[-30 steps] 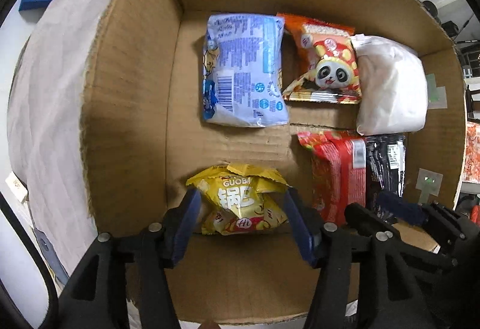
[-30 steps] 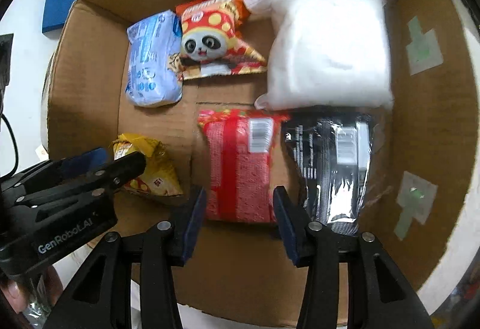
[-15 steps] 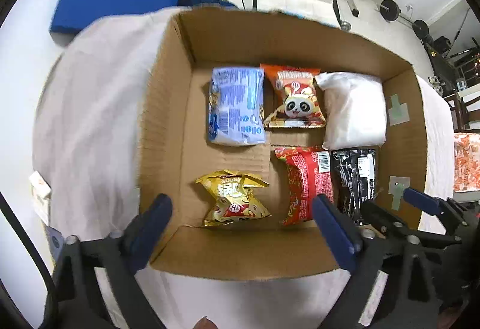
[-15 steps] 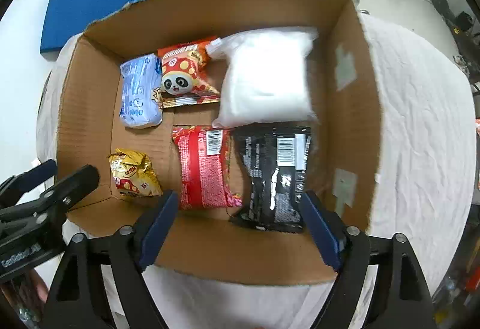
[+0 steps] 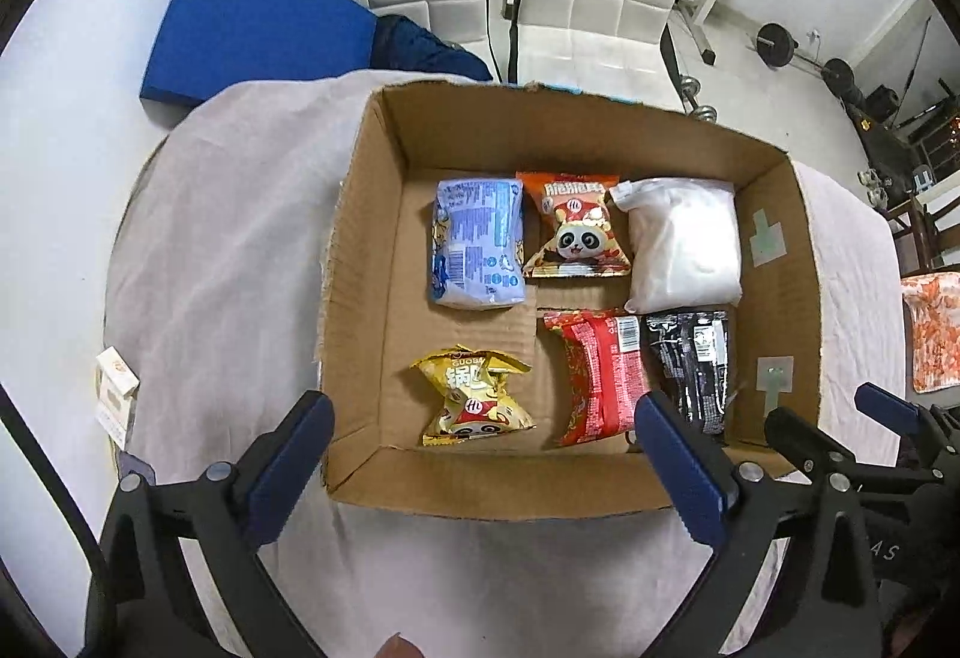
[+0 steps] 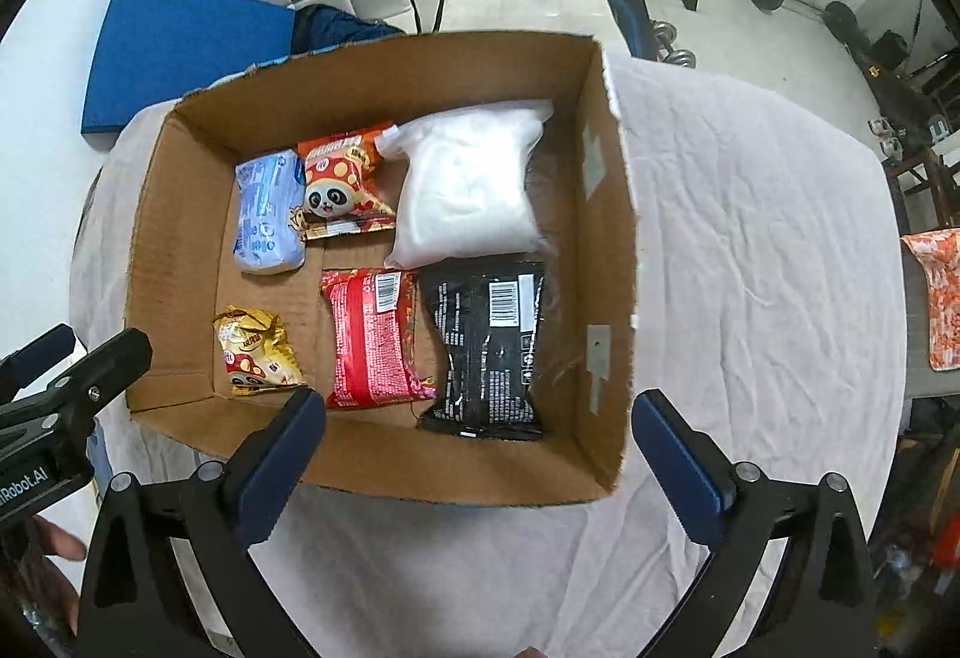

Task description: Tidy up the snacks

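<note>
Left tool (image 5: 480,454): spread, empty, above box (image 5: 360,250) near wall.
Right tool (image 6: 477,445): spread, empty.
Yellow packet (image 5: 474,394): ahead of left tool.

You have six snack packs lying flat in two rows inside the open cardboard box (image 5: 360,262). Along the far row sit the pale blue pack (image 5: 477,241) at left, printed back up, the orange panda pack (image 5: 573,226) just beside it in the middle, and the plain white bag (image 5: 681,244) at right. In your near row, the crinkled yellow pack (image 5: 474,397) lies apart at left, while the red pack (image 5: 600,373) and black pack (image 5: 693,364) lie side by side, barcodes up.
</note>
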Demonstrator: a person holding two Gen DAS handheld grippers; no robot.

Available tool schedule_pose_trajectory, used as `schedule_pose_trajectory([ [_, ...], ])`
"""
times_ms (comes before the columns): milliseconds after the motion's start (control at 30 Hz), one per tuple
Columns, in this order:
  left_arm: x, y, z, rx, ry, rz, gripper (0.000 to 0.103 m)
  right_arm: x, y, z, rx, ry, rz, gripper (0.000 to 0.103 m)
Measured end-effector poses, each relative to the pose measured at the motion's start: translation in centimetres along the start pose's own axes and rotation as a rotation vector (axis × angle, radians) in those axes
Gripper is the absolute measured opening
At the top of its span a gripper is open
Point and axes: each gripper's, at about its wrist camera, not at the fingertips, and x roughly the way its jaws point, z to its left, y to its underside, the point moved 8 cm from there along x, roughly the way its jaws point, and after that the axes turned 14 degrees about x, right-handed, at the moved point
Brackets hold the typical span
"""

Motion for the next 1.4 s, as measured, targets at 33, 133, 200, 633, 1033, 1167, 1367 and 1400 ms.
schedule_pose_trajectory([
  [33, -0.3, 0.0, 0.0, -0.002, -0.002, -0.007, 0.103, -0.3, 0.0, -0.1, 0.001, -0.003, -0.005, 0.103],
  [133, -1.8, 0.1, -0.2, -0.007, -0.013, -0.03, 0.103, -1.8, 0.2, -0.4, 0.005, -0.014, -0.022, 0.103],
  [200, -3.2, 0.3, -0.5, -0.003, -0.019, -0.046, 0.103, -3.4, 0.5, -0.7, 0.003, -0.021, -0.039, 0.103],
  [633, -18.1, 2.7, -3.5, 0.022, -0.079, -0.258, 0.103, -20.2, 4.4, -3.6, 0.012, -0.113, -0.247, 0.103],
  [1033, -25.1, 5.2, -5.1, 0.013, -0.093, -0.331, 0.103, -27.8, 7.8, -4.9, -0.01, -0.139, -0.327, 0.103],
  [1167, -26.3, 5.9, -5.5, 0.018, -0.094, -0.347, 0.103, -28.7, 8.4, -5.1, -0.011, -0.142, -0.335, 0.103],
  [1367, -26.7, 6.1, -6.0, 0.025, -0.09, -0.354, 0.103, -29.5, 8.7, -5.4, -0.008, -0.142, -0.351, 0.103],
  [1400, -26.8, 6.2, -6.0, 0.025, -0.091, -0.354, 0.103, -29.6, 8.7, -5.4, -0.008, -0.139, -0.352, 0.103],
])
